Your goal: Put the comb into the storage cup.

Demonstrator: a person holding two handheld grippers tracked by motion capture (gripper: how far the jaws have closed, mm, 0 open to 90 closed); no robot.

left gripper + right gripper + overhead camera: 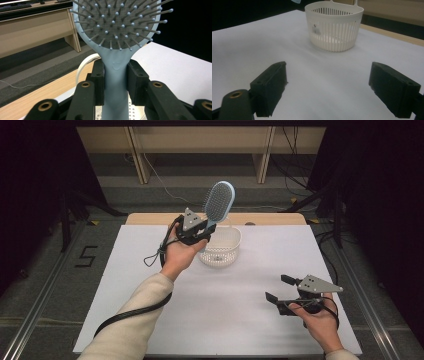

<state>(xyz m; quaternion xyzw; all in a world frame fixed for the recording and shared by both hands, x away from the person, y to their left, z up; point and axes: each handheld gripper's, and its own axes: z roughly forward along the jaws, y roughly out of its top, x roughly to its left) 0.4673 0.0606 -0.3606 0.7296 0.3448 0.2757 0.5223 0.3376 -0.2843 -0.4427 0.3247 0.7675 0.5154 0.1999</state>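
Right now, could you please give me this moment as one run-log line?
left gripper: shut on brush handle, above basket | right gripper: open, holding nothing | basket: upright on table

Left tool [206, 226] clamped, right tool [279, 288] agape

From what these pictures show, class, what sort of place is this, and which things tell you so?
Probably a lab or recording workspace: a table under a white sheet, cables trailing across grey carpet, and dark stands at the sides.
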